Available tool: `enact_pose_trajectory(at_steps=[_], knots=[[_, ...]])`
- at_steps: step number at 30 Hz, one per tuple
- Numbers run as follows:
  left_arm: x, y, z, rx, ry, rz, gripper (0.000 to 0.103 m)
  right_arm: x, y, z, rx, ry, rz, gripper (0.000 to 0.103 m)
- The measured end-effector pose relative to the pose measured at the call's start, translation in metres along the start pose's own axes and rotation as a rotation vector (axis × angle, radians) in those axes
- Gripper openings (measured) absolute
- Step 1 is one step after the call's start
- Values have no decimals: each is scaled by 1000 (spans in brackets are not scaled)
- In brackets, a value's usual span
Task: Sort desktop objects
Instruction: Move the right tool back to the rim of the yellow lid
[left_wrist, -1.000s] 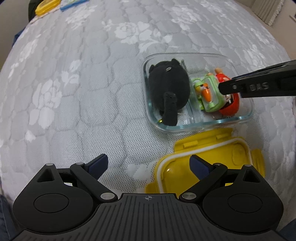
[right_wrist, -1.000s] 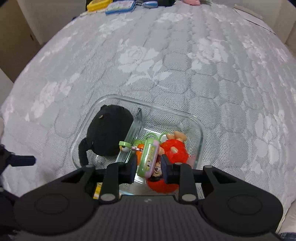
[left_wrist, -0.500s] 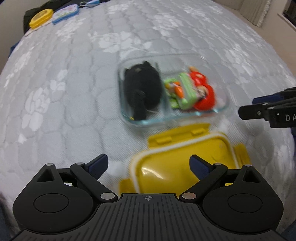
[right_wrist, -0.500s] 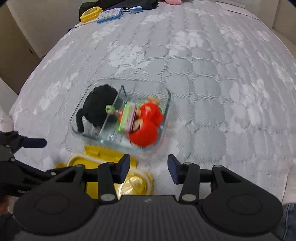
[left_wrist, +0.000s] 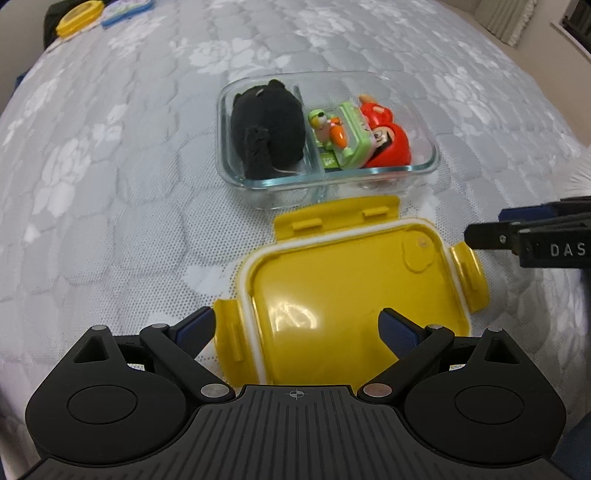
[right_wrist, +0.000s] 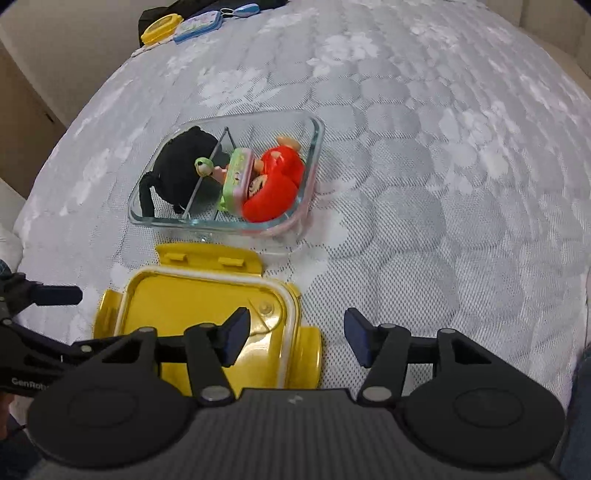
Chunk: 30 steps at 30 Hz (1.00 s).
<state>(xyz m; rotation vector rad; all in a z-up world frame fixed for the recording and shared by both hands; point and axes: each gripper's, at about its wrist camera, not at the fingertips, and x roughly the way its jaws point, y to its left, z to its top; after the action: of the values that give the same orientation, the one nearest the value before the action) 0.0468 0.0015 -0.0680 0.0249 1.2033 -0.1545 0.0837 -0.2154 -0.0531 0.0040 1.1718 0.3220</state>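
A divided glass container (left_wrist: 433, 162) (right_wrist: 314, 162) sits on the grey quilted surface. Its left compartment holds a black plush toy (left_wrist: 267, 127) (right_wrist: 177, 171). Its right compartment holds a green toy with a small figure (left_wrist: 345, 138) (right_wrist: 234, 173) and a red doll (left_wrist: 388, 142) (right_wrist: 275, 184). A yellow lid (left_wrist: 351, 299) (right_wrist: 192, 306) lies inside up in front of the container. My left gripper (left_wrist: 295, 328) is open and empty just above the lid's near edge. My right gripper (right_wrist: 295, 338) is open and empty over the lid's right end.
A yellow round case (left_wrist: 79, 13) (right_wrist: 160, 27) and a blue-edged flat case (left_wrist: 125, 9) (right_wrist: 197, 26) lie at the far left edge of the surface. A beige wall or furniture (right_wrist: 26, 107) borders the left side.
My right gripper let go of the green toy in the container, opened and pulled back. Both grippers moved back so the yellow lid now lies under them.
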Motion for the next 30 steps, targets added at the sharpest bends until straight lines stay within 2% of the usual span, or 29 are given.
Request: enact_pose_trajectory(at_steps=[3, 11, 17, 22, 26, 30], knots=[[-3, -3, 0, 9, -16, 9, 98, 1, 4, 2, -7, 2, 4, 61], [-8, -4, -1, 22, -28, 5, 98, 22, -2, -2, -19, 70, -63, 62], [-9, -2, -4, 25, -21, 1, 98, 41, -6, -6, -41, 122, -102, 59], [-11, -3, -9, 37, -11, -5, 98, 46, -10, -6, -12, 143, -66, 48], [-10, -3, -16, 52, 0, -5, 98, 45, -15, -6, 20, 150, -45, 48], [-13, -3, -24, 61, 8, -20, 98, 36, -16, -5, 56, 135, 39, 49]])
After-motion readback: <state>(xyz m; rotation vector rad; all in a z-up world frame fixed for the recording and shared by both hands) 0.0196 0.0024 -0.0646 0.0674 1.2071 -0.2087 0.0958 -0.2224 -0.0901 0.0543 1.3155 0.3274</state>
